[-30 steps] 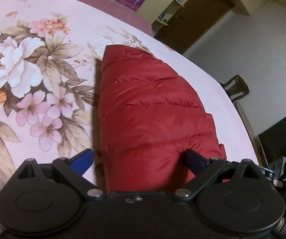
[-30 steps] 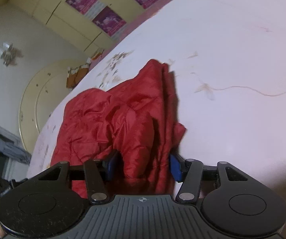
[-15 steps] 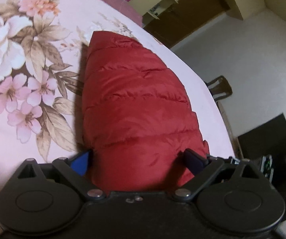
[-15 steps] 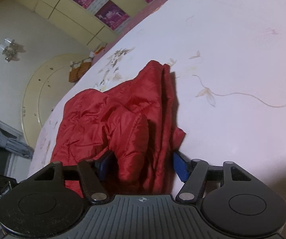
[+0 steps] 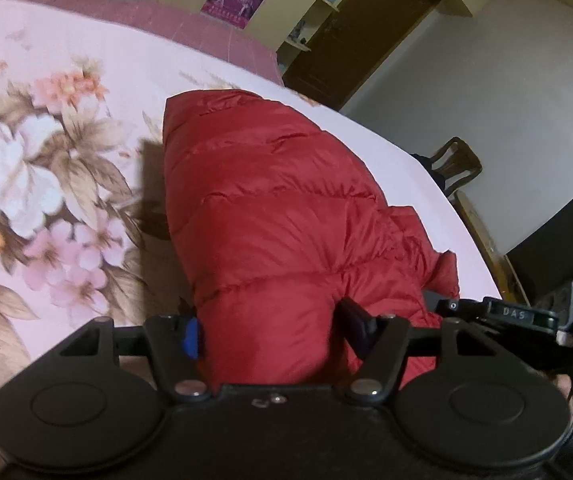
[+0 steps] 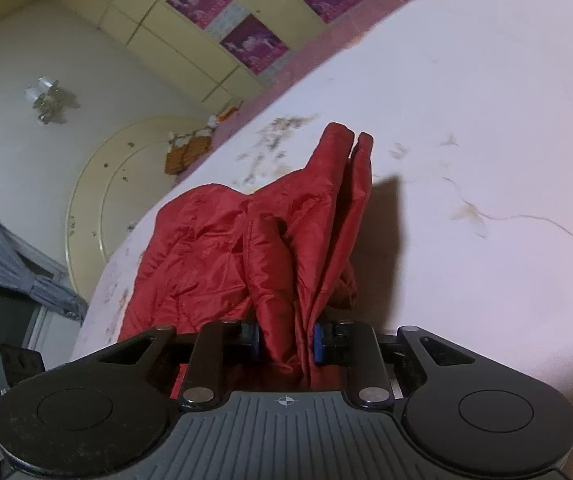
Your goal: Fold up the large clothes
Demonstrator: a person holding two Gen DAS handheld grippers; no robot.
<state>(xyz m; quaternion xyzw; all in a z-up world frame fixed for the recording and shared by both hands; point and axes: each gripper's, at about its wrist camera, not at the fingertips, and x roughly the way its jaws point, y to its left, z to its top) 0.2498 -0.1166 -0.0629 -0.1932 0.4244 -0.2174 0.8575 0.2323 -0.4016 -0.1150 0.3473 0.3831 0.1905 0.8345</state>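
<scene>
While we look along both grippers, these lines give the scene.
Jacket: a red quilted puffer jacket [image 5: 270,216] lies on a bed, over a pink sheet with large flowers [image 5: 38,184].
Left gripper: our left gripper [image 5: 274,332] has just been closing and now clasps a thick padded end of the jacket between its blue pads.
Right gripper: our right gripper [image 6: 286,338] has just been closing too, pinching bunched thin folds of the same jacket [image 6: 286,248].
Beyond the bed: yellow cupboards with purple posters [image 6: 254,44] and a wooden chair [image 5: 456,164].
</scene>
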